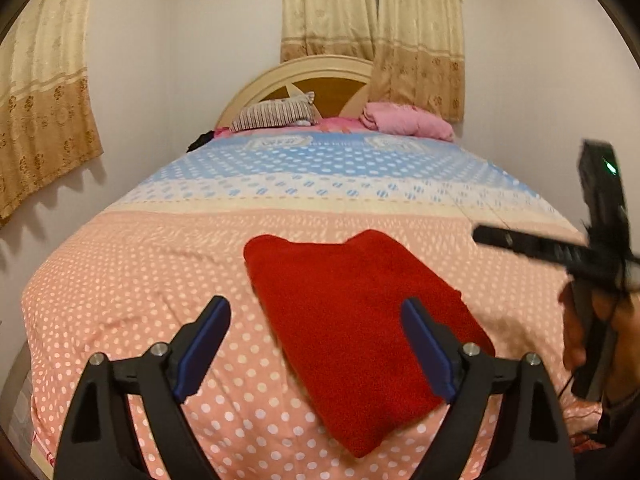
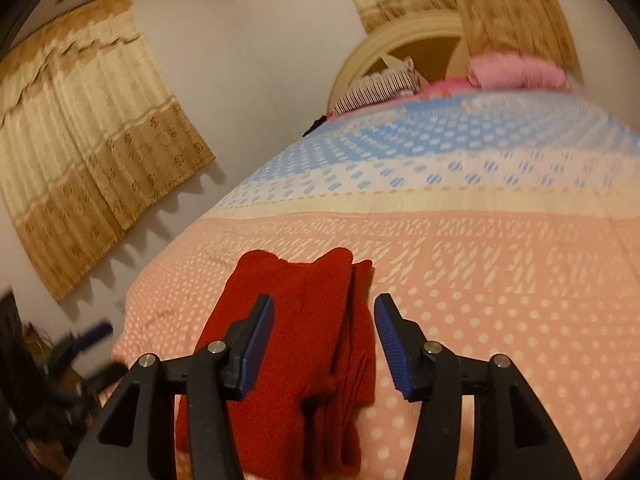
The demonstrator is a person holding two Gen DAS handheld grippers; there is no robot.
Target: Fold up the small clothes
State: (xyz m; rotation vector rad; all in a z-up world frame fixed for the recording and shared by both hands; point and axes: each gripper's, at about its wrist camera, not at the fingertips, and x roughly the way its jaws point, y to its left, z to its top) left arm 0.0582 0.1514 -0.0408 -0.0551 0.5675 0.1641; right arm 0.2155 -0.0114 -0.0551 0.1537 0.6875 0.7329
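A red knitted garment (image 1: 360, 320) lies folded into a thick oblong on the pink dotted bedspread (image 1: 132, 280). My left gripper (image 1: 316, 308) hovers over its near end, open, its blue pads (image 1: 204, 344) wide apart and touching nothing. In the right wrist view the same red garment (image 2: 296, 344) lies flat with its layered edges on the right side. My right gripper (image 2: 324, 304) stands above it, open, with no cloth between the pads. The right gripper's black body (image 1: 592, 248) and the hand holding it show blurred at the right edge of the left wrist view.
The bed runs back to a cream headboard (image 1: 296, 80), with a striped pillow (image 1: 276, 114) and a pink bundle (image 1: 404, 120) at its head. Beige curtains (image 1: 44, 120) hang on the left wall and behind the headboard. The left gripper (image 2: 80, 344) shows blurred at the lower left.
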